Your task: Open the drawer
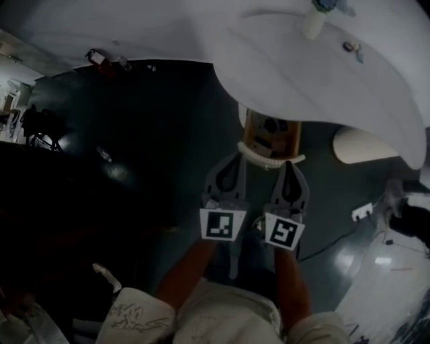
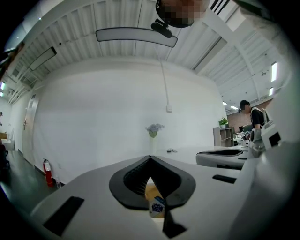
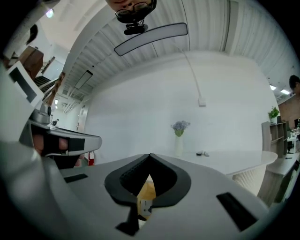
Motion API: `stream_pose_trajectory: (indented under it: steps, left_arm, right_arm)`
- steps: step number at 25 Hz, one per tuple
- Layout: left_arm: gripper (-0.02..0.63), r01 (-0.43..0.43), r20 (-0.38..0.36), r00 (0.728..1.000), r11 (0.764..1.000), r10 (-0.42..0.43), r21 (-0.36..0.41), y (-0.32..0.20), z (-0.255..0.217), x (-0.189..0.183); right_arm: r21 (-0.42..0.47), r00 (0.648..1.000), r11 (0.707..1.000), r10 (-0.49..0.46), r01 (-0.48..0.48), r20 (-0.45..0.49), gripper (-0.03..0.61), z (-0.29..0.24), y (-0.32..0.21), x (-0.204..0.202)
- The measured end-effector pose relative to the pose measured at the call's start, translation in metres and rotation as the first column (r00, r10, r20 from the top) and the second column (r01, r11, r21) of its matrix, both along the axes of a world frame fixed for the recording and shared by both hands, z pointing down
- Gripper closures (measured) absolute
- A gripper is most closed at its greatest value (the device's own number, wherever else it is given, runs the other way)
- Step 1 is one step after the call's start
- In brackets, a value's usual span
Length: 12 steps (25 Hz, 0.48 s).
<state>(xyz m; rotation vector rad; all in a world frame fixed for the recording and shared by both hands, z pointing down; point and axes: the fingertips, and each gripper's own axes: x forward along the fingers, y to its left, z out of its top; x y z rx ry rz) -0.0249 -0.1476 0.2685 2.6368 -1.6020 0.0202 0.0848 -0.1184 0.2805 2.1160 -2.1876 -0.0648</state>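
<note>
From the head view I look down on a wooden drawer box [image 1: 272,131] under the edge of the white table [image 1: 201,33]. It has dark items inside and a white curved bar [image 1: 269,156] along its near side. My left gripper [image 1: 236,154] and right gripper [image 1: 289,164] hang side by side just short of that bar, both pointing at it. Each pair of jaws meets at the tips with nothing between them. In the left gripper view the left gripper [image 2: 150,157] is shut, and tan wood shows below the tips. The right gripper [image 3: 150,155] looks the same in its own view.
A vase of flowers [image 1: 314,20] and small items [image 1: 353,48] stand on the table. A white rounded thing [image 1: 359,144] and a power strip [image 1: 361,212] lie on the dark floor at right. A person [image 2: 255,117] stands far off by shelves.
</note>
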Motion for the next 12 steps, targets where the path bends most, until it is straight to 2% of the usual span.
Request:
stream_pose_trajectory:
  steps: [5,9,12]
  left_arm:
    - [0.612,0.004,0.001,1.000,1.000,-0.004,0.024,0.008,-0.047,-0.004]
    - [0.612,0.012,0.002,1.000,0.998,-0.012,0.055,0.016,-0.077,-0.014]
    - [0.612,0.015,-0.044,0.999,0.998,-0.013,0.064,0.021,-0.099,-0.013]
  right_arm:
    - [0.041,1.000,0.999,0.010,-0.010,0.021,0.572,-0.055,0.004,0.003]
    - [0.066,1.000,0.998,-0.016,0.017,-0.015,0.572,-0.094,0.008,-0.009]
    - [0.091,0.999,0.995,-0.045,0.045,-0.001,0.574,-0.126,0.014,-0.013]
